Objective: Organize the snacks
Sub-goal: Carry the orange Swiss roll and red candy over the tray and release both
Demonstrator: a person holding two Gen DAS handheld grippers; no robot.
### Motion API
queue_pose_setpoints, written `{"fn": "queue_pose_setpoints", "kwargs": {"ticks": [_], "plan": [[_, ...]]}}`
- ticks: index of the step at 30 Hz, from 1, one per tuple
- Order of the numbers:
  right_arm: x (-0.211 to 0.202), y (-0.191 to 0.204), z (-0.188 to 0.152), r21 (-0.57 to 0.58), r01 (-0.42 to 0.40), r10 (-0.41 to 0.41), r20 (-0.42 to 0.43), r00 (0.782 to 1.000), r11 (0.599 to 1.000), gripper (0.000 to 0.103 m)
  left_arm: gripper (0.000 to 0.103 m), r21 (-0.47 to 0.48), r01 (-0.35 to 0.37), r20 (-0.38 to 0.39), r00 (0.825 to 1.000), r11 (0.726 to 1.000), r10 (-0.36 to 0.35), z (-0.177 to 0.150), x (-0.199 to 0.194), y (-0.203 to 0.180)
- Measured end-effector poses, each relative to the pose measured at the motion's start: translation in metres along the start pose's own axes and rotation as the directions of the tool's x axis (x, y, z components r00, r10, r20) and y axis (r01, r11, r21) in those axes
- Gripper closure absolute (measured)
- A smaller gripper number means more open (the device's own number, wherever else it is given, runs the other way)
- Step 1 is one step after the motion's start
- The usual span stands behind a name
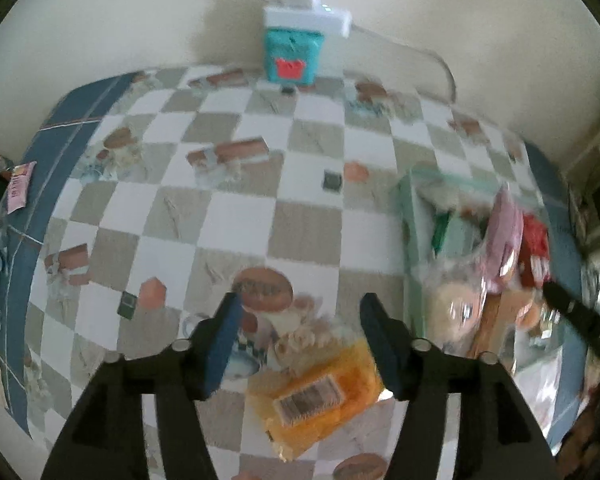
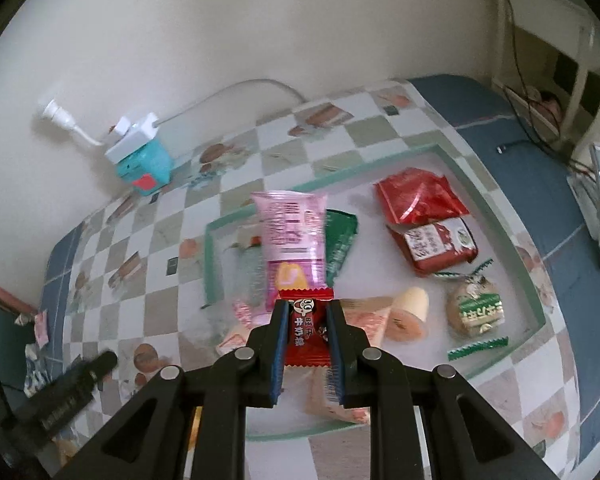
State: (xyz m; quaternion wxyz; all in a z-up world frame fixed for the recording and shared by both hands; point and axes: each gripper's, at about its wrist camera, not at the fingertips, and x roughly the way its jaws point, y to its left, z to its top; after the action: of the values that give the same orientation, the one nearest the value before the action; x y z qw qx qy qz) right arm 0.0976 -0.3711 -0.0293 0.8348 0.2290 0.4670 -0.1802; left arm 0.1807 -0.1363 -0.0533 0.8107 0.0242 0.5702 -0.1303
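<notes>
Checkered tablecloth [image 1: 236, 216] w/ blue border — cream wall [image 2: 220, 40] behind.

The right gripper [image 2: 308, 316] is closed on a small red candy packet [image 2: 305, 330]. Just beyond its tips a pink packet [image 2: 292, 240] stands out over the green-rimmed tray [image 2: 496, 216], with red packets [image 2: 420, 196] farther right.

Both wrist cameras ride close above the checkered counter [image 1: 236, 216], tilted steeply down along each tool. Both views share the teal box [image 1: 291, 56] near twelve o'clock and the tray [image 2: 216, 248].
</notes>
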Motion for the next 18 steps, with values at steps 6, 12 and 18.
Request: {"fn": "queue_pose_setpoints", "kwargs": {"ticks": [6,12,18], "plan": [[-0.003,-0.005,-0.003,0.019,-0.011,0.011,0.006,1.0,1.0,0.083,0.03,0.188,0.009,-0.092,0.996,0.982,0.008,-0.034,0.015,-0.015],[-0.006,-0.003,-0.006,0.018,-0.031,0.031,0.005,0.999,0.999,0.083,0.02,0.325,-0.019,-0.123,0.99,0.946,0.063,-0.057,0.025,-0.033],[-0.001,-0.01,-0.006,0.04,-0.045,0.045,-0.006,0.999,0.998,0.083,0.026,0.381,-0.077,-0.144,0.979,0.921,0.142,-0.064,0.045,-0.045]]}}
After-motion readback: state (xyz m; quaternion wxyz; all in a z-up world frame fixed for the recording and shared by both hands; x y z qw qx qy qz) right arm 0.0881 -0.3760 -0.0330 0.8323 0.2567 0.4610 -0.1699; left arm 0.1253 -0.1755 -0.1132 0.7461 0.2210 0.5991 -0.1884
